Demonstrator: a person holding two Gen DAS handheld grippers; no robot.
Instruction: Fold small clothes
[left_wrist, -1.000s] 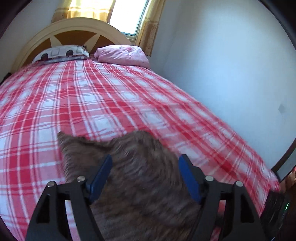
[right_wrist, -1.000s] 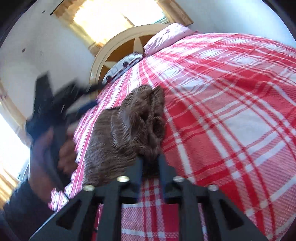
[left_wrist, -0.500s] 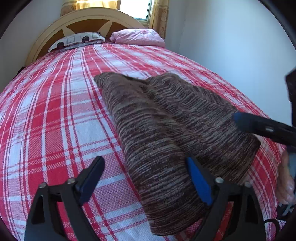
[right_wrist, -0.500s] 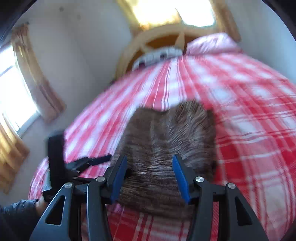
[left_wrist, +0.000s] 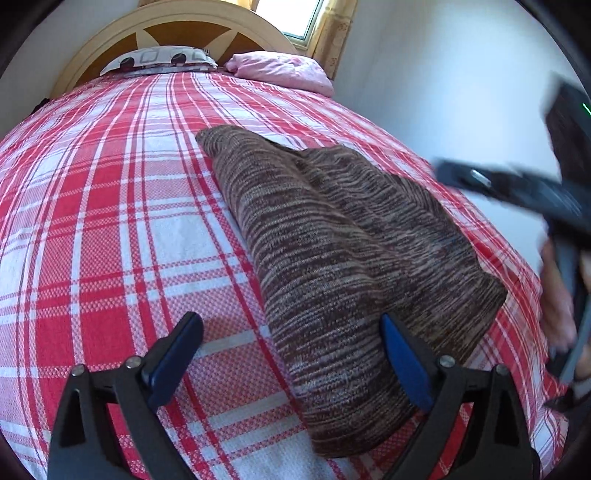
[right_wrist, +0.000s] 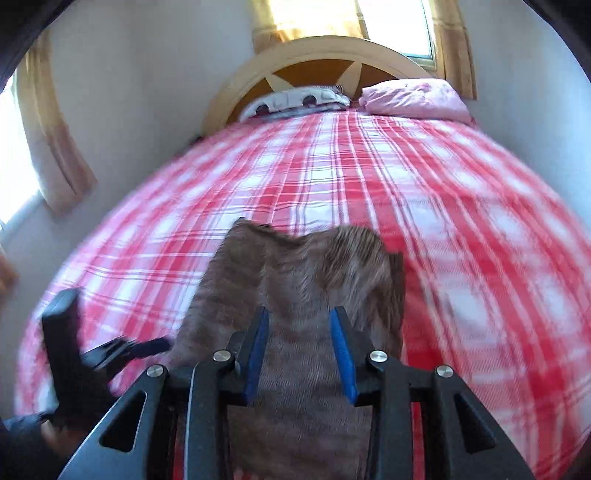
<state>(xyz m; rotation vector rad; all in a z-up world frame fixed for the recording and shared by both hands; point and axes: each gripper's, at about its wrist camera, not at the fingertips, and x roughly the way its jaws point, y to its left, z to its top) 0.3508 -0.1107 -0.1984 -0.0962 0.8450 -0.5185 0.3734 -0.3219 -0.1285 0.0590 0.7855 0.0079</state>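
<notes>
I see 1 brown striped knit garment (left_wrist: 332, 236) lying folded on the bed, its 2 layers tapering toward the headboard.

red plaid bedspread (left_wrist: 110, 206) | pink pillow (left_wrist: 280, 70) | patterned pillow (left_wrist: 159, 59) | arched headboard (right_wrist: 321, 55)

Right wrist view: bedspread (right_wrist: 461, 206) & garment (right_wrist: 306, 280) motion-blurred; garment's near end cut off by frame edge, behind right gripper (right_wrist: 300, 350).
</notes>
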